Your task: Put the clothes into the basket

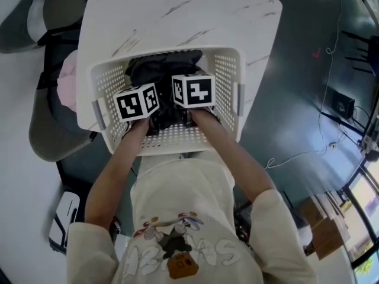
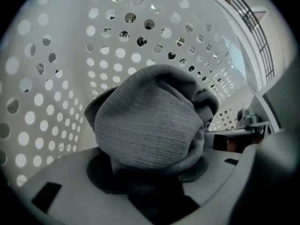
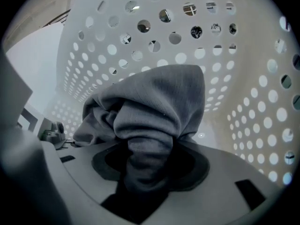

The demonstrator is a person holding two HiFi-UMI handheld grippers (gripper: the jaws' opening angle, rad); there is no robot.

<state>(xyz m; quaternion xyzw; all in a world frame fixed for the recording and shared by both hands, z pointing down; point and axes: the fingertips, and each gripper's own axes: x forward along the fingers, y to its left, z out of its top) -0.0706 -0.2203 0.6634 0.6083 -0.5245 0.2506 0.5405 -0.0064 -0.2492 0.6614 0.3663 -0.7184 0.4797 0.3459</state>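
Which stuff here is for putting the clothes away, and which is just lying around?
For the job: grey garment, white laundry basket, dark clothes inside it, left hand-held gripper, right hand-held gripper.
Just lying about: grey chair, marble table.

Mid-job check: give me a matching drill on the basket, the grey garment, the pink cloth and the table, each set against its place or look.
Things:
1. basket
2. grey garment
3. pink cloth
4. table

Places or looks:
A. outside the basket, beside the table at the head view's left
B. white, with walls full of round holes
C. white with dark veins, bearing the basket
D. bunched between the jaws of the left gripper and the right gripper, down inside the basket

Pairs: 1-B, 2-D, 3-A, 4-C
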